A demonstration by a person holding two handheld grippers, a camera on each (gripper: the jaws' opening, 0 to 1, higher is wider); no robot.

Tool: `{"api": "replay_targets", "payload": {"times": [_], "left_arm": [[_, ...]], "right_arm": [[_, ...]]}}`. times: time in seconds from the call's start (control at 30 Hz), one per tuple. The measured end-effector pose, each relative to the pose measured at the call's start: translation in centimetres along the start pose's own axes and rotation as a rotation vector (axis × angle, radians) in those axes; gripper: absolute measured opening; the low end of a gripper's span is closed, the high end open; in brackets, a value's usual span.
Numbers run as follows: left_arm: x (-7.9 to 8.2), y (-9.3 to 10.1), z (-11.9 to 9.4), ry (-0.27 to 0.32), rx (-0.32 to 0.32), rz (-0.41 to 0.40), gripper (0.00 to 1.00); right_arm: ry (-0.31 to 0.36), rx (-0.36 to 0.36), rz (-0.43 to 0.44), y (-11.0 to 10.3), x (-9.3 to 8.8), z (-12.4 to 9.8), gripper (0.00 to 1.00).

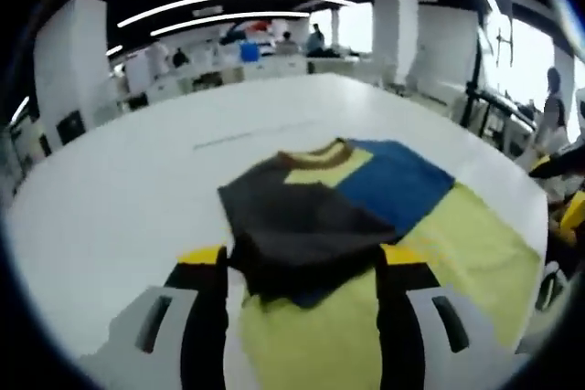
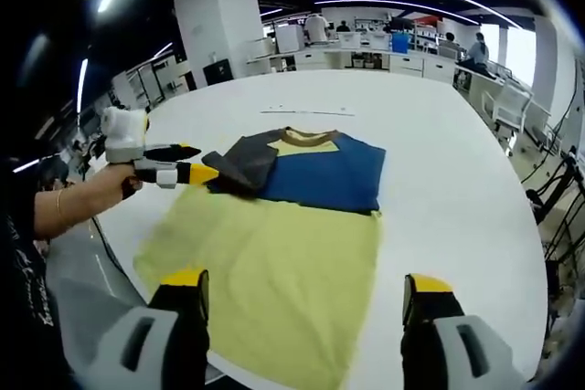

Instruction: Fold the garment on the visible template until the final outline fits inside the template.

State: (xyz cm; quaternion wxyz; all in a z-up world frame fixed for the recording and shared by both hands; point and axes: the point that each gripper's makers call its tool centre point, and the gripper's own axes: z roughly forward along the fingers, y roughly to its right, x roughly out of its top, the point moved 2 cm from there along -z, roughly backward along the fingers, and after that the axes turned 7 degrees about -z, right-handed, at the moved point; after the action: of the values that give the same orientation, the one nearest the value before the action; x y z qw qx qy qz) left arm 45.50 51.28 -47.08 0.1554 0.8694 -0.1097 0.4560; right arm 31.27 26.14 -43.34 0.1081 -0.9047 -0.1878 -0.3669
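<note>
On the white counter (image 2: 457,189) we hold the soft, limp garment (image 2: 311,180) by its dark sleeve in the left gripper (image 2: 196,173), jaws closed on it, while the right gripper (image 2: 302,303) hovers wide open above the yellow hem, best pinched at an edge.

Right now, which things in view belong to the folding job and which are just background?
Job:
- shirt, dark sleeve folded in
- white table
- left gripper, jaws at the sleeve
- right gripper, jaws spread

Background:
- white pillar
- desks with people
- thin line on the table

Yellow, blue, grey colour-block garment (image 2: 302,216)
</note>
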Motion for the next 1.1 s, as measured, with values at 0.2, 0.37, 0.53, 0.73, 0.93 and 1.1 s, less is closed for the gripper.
{"api": "replay_targets", "payload": {"times": [0.2,0.37,0.53,0.73,0.93,1.1], "left_arm": [[-0.3,-0.3,0.6,-0.009,-0.003,-0.066,0.44],[-0.6,-1.0,1.0,-0.020,0.017,-0.121,0.34],[-0.6,-1.5,1.3,-0.020,0.015,-0.183,0.23],[-0.3,-1.6,1.6,-0.009,-0.001,-0.195,0.03],[0.3,-0.6,2.0,-0.008,-0.027,-0.137,0.00],[1.2,0.7,2.3,0.007,-0.049,-0.112,0.00]], "right_arm": [[-0.001,-0.004,0.006,0.1,-0.2,-0.2,0.87],[-0.001,-0.011,0.011,0.3,-0.4,-0.4,0.87],[-0.008,-0.018,0.014,0.5,-0.7,-0.4,0.87],[-0.013,-0.016,0.016,0.3,-1.0,-0.3,0.87],[-0.019,-0.020,0.015,0.6,-1.2,-0.4,0.87],[-0.023,-0.029,0.013,1.0,-1.5,-0.6,0.87]]}}
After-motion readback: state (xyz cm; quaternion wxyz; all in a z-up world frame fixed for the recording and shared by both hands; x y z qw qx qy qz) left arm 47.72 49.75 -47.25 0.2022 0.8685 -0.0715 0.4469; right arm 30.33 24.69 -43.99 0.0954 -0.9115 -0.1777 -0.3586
